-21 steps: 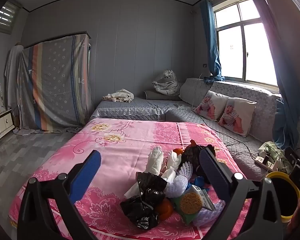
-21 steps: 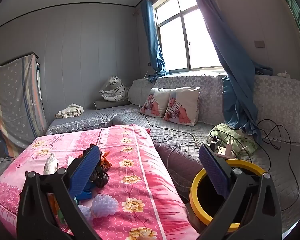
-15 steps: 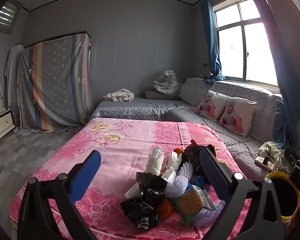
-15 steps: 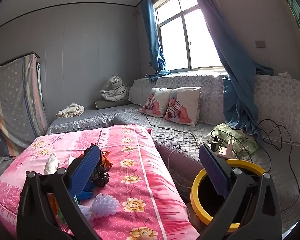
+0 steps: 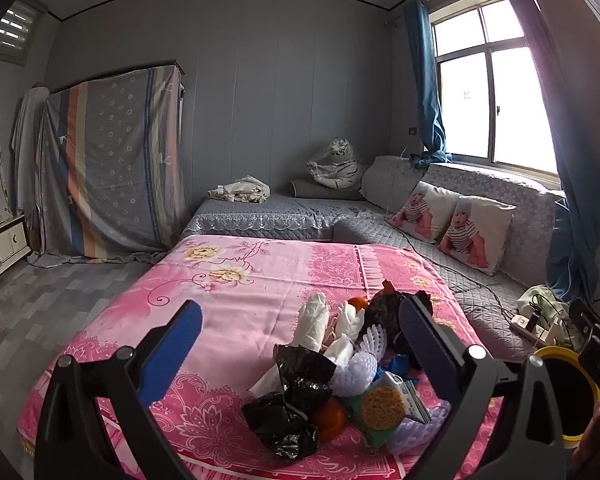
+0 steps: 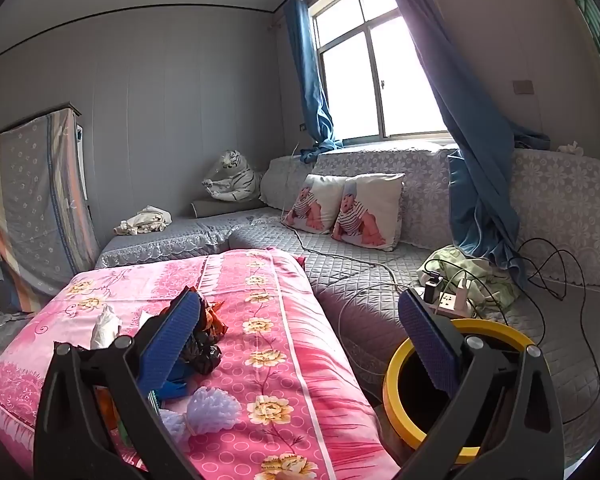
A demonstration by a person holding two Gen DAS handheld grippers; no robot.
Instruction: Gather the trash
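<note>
1. My left gripper has its fingers spread as wide as they go, with nothing held; both blue pads hang in the air above the pink bedspread.
2. In the left wrist view the trash pile lies in the lower centre-right of the frame, between the two fingers and beyond their tips, touching neither. It leans toward the right finger.
3. In that pile I make out a crumpled black bag nearest me, white wrappers farther up, a noodle packet at lower right, and a white foam net.
4. My right gripper is likewise fully open and empty.
5. In the right wrist view the same trash sits at lower left, partly hidden behind the left finger; a pale foam net lies just right of that finger.
6. The yellow-rimmed bin stands at lower right, beside the bed, behind the right finger, well apart from the pile.
</note>
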